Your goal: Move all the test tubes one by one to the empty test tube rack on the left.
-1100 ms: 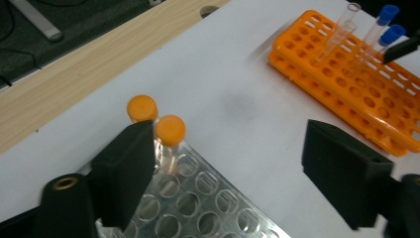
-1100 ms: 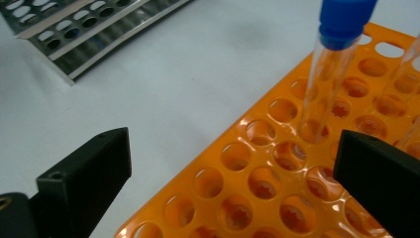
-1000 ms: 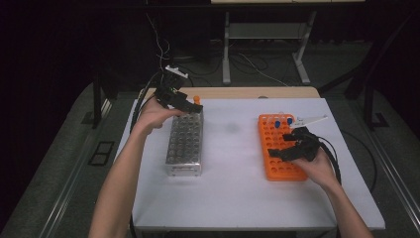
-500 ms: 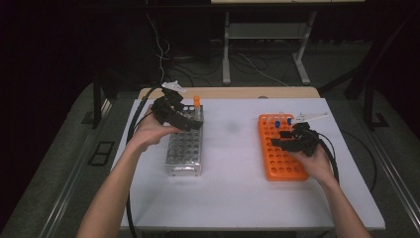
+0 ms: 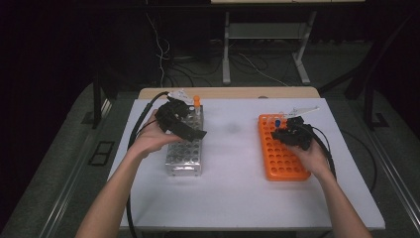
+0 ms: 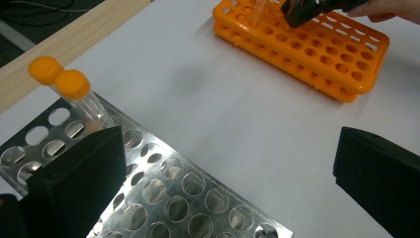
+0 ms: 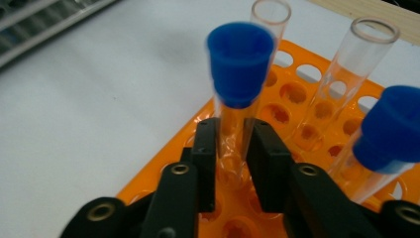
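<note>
Closely flanked by open tubes (image 7: pixel 367 59), right claw (image 7: pixel 232 148) pinches blue-capped tube (image 7: pixel 237 94); left claw (image 6: pixel 228 188) spread.

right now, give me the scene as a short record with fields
left gripper: jaws wide open, nothing between them, over the metal rack
right gripper: jaws shut on the blue-capped tube, at the orange rack
orange-capped tubes: two, standing at one end of the metal rack
open tubes: two uncapped in the orange rack
table: white

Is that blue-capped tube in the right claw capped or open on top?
Capped. The blue-capped tube wears a blue stopper over its mouth, while the right claw grips its glass body; two neighbouring tubes stand open.
</note>
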A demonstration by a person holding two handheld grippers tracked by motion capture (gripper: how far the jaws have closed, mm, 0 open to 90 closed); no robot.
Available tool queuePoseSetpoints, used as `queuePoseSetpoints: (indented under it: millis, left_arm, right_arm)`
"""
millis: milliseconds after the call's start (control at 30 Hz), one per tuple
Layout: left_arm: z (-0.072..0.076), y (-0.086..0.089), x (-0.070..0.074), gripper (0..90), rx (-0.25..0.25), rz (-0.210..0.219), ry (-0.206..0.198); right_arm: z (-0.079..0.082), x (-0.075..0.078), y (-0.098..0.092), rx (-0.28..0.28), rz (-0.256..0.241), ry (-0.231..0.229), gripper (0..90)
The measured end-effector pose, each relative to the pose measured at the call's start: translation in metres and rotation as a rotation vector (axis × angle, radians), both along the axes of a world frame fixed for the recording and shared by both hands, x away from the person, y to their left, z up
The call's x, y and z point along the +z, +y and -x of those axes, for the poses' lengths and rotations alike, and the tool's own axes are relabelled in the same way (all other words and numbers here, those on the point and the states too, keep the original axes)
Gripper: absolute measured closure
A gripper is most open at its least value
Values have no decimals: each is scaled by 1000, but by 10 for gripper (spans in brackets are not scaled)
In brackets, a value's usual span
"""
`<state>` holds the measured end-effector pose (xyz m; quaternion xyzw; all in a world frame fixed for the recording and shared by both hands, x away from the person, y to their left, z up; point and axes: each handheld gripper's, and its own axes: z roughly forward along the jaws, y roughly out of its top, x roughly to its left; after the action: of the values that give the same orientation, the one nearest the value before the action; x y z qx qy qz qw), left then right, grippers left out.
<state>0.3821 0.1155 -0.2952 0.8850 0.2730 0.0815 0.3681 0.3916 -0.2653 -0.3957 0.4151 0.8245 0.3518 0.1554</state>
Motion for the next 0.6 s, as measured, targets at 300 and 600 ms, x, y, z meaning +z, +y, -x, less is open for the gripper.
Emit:
queuePoseSetpoints:
  millis: [300,600]
  left_arm:
    - [3,-1,2,0,-7,4,-2]
    - [5,-3,5,0,-13,6,-5]
  right_arm:
    - [3,9,1,-1,3,-30,757]
    - [13,31,3,22,-6,-64,757]
